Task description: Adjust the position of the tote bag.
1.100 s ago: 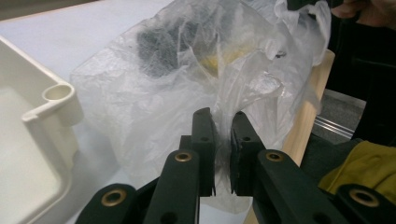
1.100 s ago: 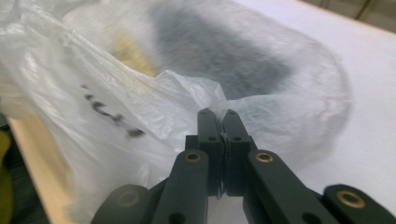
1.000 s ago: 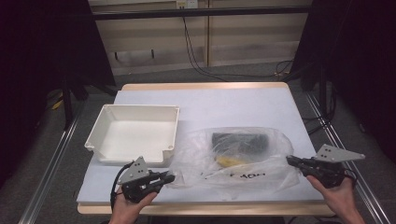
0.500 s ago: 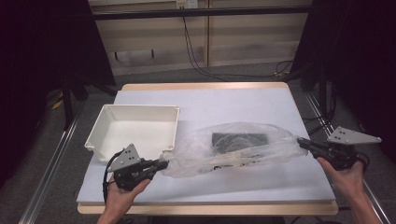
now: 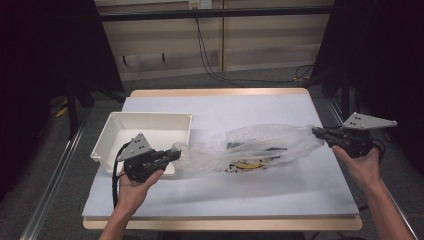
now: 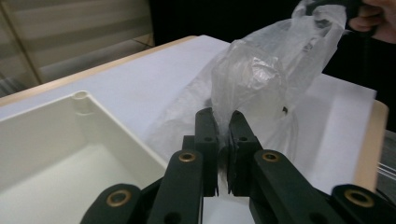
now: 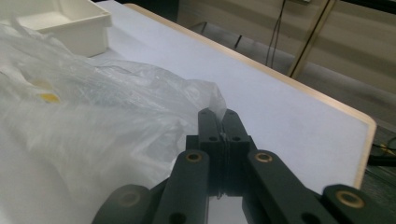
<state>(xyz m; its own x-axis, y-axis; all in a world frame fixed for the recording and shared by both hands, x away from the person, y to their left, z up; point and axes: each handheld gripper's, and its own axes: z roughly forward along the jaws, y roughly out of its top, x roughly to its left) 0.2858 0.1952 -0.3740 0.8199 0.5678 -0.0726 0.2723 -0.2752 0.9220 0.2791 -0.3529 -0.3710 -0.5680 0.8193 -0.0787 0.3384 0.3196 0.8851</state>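
Two grippers, left [image 5: 172, 154] and right [image 5: 320, 133], have jaws clamped on the bag's [image 5: 260, 145] ends. It looks soft, thin, slippery; pinch bunched edges.

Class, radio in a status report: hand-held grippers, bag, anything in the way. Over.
Left hand-held gripper shut on plastic bag; right hand-held gripper shut on its other end. Bag stretched between them, dark and yellow contents inside. White tray close by the left end.

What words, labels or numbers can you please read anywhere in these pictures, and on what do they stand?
No text can be read.
Clear plastic bag: dark print near a yellow patch low on its contents, too blurred to read.
White rectangular plastic tray: no marking visible.
White table top: no marking visible.
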